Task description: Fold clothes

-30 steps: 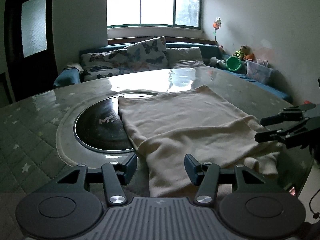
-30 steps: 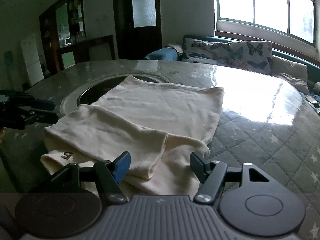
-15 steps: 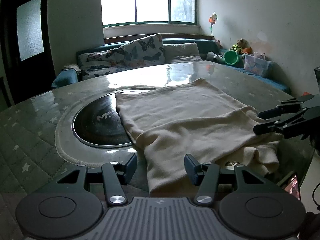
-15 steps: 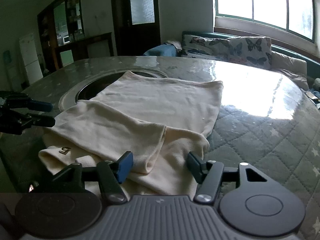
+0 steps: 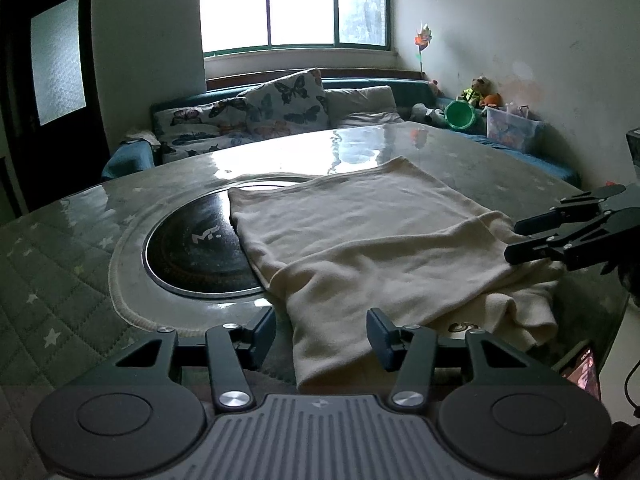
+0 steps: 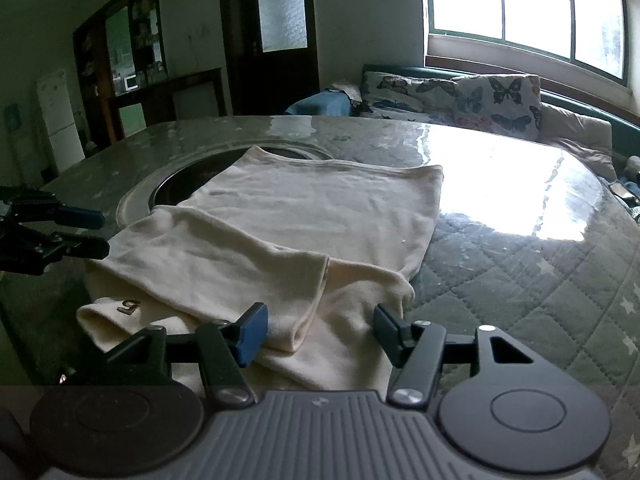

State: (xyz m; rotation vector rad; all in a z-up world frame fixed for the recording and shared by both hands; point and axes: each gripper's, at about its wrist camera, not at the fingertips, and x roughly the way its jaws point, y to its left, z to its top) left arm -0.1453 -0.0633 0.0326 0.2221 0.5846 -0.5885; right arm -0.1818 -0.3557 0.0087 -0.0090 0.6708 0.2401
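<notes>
- Item: cream shirt (image 5: 360,232), partly folded, lying flat on the counter (image 5: 72,280); far hem at 12 o'clock, bunched sleeve end nearest me.
- Long axis: runs 6 to 12 o'clock from both of my grippers.
- Left gripper (image 5: 321,334): released, nothing pinched; the shirt's near edge lies just under and between its fingers.
- Right gripper (image 6: 318,332): released likewise; a folded flap edge lies between its fingers, untouched as far as I can tell.
- Nearness: about equal. Left sits at the shirt's 9 o'clock side, right at 3 o'clock.
- Judgement: next fold likely carries the near end toward 12 o'clock.
</notes>
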